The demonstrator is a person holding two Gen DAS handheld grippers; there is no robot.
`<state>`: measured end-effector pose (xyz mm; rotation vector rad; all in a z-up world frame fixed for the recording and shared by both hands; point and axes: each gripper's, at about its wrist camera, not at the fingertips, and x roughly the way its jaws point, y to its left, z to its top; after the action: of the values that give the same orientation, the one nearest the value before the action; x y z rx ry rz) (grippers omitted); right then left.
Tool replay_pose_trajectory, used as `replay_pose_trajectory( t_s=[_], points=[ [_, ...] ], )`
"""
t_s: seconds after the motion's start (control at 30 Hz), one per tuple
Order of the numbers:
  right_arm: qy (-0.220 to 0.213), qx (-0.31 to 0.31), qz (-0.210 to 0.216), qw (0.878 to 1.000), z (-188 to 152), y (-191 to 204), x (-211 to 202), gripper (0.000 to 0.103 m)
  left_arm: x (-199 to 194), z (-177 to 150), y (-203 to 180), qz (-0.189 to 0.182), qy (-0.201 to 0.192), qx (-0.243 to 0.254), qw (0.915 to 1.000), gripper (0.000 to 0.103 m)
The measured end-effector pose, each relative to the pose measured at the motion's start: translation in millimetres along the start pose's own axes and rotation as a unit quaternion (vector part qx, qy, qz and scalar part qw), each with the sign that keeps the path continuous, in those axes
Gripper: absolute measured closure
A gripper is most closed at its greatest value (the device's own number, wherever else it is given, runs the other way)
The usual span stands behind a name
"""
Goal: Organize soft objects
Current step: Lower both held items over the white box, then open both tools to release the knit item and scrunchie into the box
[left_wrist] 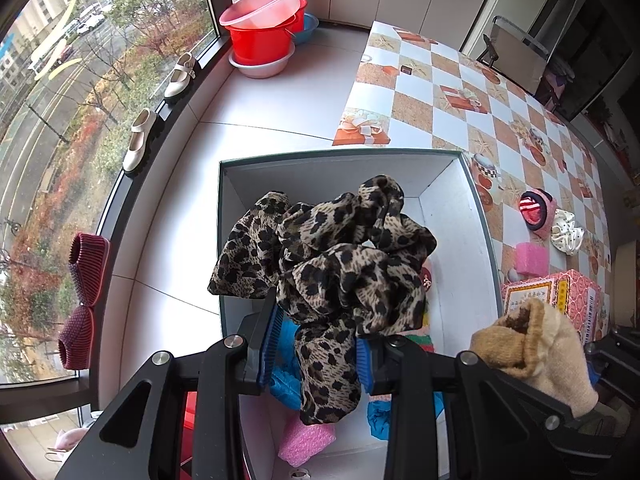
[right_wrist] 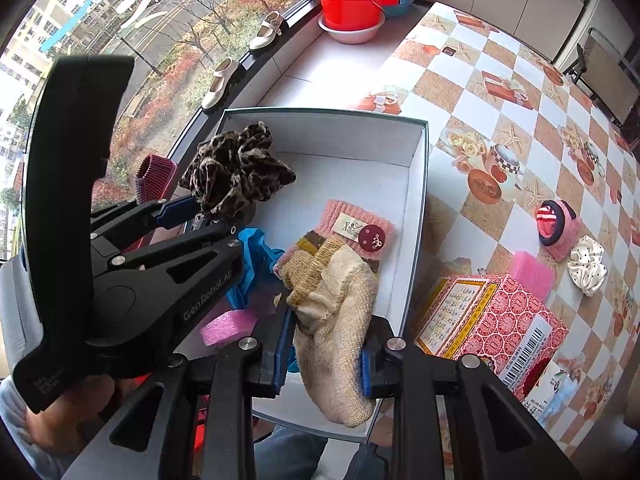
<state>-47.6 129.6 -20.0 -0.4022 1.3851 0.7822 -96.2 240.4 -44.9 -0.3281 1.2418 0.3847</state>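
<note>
My left gripper is shut on a leopard-print scrunchie and holds it above the open white box; it also shows in the right wrist view. My right gripper is shut on a cream knitted sock over the box. The sock's cuff shows in the left wrist view. In the box lie a pink-cuffed sock, blue plastic and a pink foam piece.
On the checked tablecloth lie a pink rolled sock, a white dotted scrunchie, a pink foam block and a red patterned carton. Shoes and stacked basins stand by the window.
</note>
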Motion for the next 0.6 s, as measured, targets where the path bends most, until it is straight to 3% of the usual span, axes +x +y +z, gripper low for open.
replay_pose_trajectory(
  t_s=[0.47,0.53,0.6],
  points=[
    [0.021,-0.001,0.005,1.000,0,-1,16,0.075,22,16,2,0.003,0.021,-0.002,0.9998,0.067],
    [0.025,-0.002,0.009,1.000,-1,0,18,0.071,23,17,2,0.002,0.024,-0.004,0.9997,0.062],
    [0.025,0.002,0.008,1.000,-2,-1,18,0.063,23,16,2,0.006,0.025,-0.006,0.9996,0.046]
  ],
)
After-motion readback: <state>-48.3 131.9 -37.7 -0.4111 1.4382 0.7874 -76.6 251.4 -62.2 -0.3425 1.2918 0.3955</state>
